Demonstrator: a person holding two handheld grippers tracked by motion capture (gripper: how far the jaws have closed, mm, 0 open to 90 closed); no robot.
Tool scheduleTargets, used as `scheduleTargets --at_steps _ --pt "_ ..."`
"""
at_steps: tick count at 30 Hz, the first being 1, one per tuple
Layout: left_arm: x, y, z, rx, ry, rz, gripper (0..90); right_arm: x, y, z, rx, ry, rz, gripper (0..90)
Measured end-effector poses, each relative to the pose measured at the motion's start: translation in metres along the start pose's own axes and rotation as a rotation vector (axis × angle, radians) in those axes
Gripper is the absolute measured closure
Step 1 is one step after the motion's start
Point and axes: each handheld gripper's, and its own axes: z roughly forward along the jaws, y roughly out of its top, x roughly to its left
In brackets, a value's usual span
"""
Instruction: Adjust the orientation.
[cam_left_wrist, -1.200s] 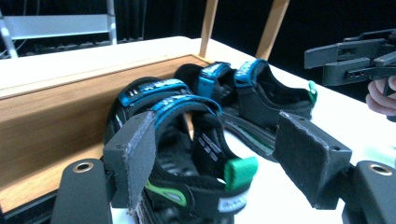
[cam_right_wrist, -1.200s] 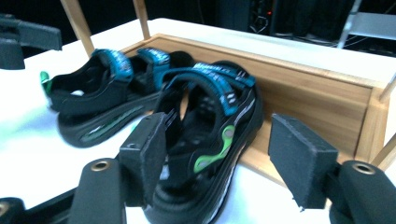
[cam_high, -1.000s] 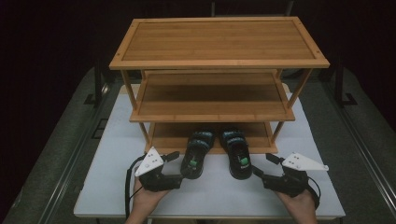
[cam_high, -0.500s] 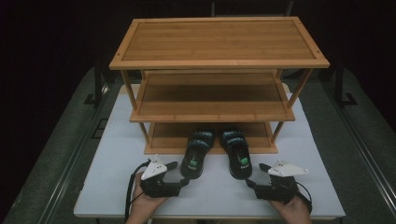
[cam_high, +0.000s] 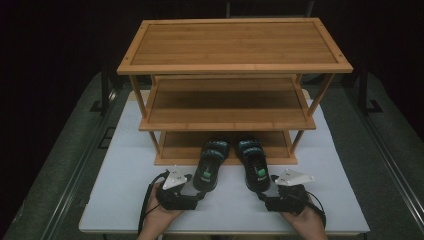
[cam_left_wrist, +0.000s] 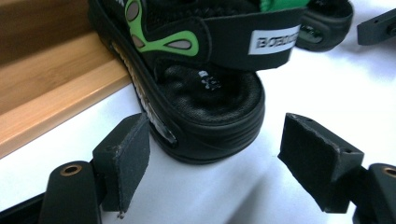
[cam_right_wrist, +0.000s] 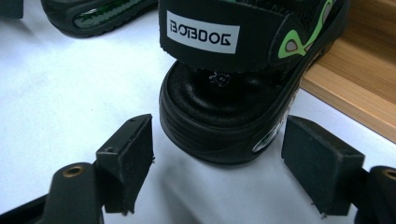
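Two black-and-green sandals, toes on the bottom board of the wooden rack (cam_high: 235, 67), heels out on the white table (cam_high: 125, 195). Left sandal (cam_high: 210, 165) heel just ahead of the left gripper (cam_high: 197, 192), lying between the spread jaws in the left gripper view (cam_left_wrist: 210, 172); near pad almost against the sole, no clear contact. Right sandal (cam_high: 253, 162) heel likewise in front of the right gripper (cam_high: 262, 197), jaws wide apart (cam_right_wrist: 217, 172) on either side of it, gripping nothing.
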Motion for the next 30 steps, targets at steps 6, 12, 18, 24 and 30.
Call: scheduleTargets --at_steps 6,12,18,24,30 --pt "-0.001 0.004 0.004 0.02 0.031 0.014 33.2 -0.001 0.002 0.006 0.029 -0.016 0.005 25.3" --pt "-0.001 0.006 0.006 0.02 0.033 0.013 34.5 -0.003 0.003 0.008 0.029 0.0 0.007 25.1" --pt "-0.001 0.01 0.006 0.002 0.022 0.004 34.5 -0.007 0.008 0.005 0.03 0.025 0.023 25.5" --pt "0.0 0.019 0.009 -0.021 0.017 -0.001 34.6 -0.01 0.016 0.005 0.022 0.042 0.026 25.3" --pt "-0.001 0.029 0.016 -0.019 0.023 0.009 35.0 -0.013 0.019 0.006 0.019 0.054 0.031 25.3"
